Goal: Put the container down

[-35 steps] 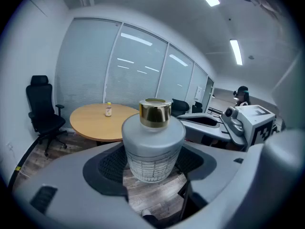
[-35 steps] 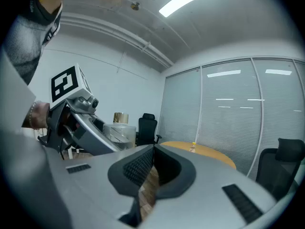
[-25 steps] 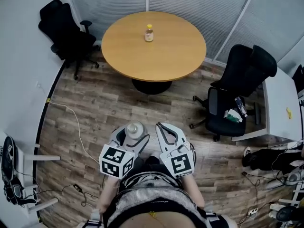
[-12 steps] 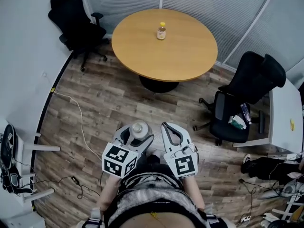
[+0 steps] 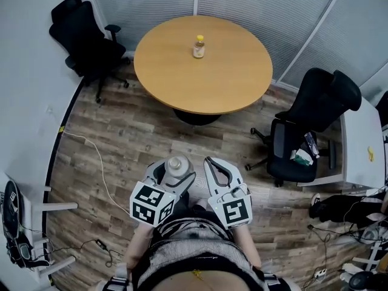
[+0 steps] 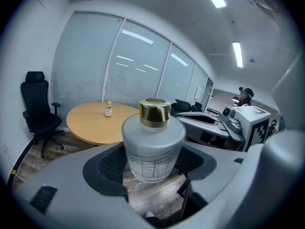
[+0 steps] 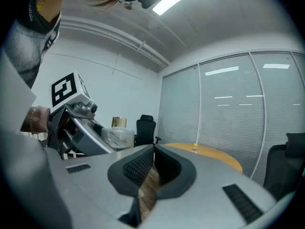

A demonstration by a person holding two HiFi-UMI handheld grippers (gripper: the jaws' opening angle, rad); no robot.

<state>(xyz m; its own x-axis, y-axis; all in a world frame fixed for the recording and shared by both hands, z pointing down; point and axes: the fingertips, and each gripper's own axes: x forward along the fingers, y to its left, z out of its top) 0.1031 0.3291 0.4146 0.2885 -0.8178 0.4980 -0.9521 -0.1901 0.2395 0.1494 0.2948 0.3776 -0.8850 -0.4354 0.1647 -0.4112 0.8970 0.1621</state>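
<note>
A person stands on the wood floor (image 5: 130, 135) with a gripper in each hand. The left gripper (image 5: 172, 176) has its jaws partly open and pressed on both sides of the container (image 5: 174, 165). The container is a cloudy white bottle with a gold cap. It stands upright between the jaws, up in the air over the floor, close to the person's body. The right gripper (image 5: 210, 162) is just beside it, and its jaws are closed together with nothing in them. Far off is a round wooden surface (image 5: 233, 80). A small bottle (image 5: 198, 46) with a yellow cap stands on it.
</note>
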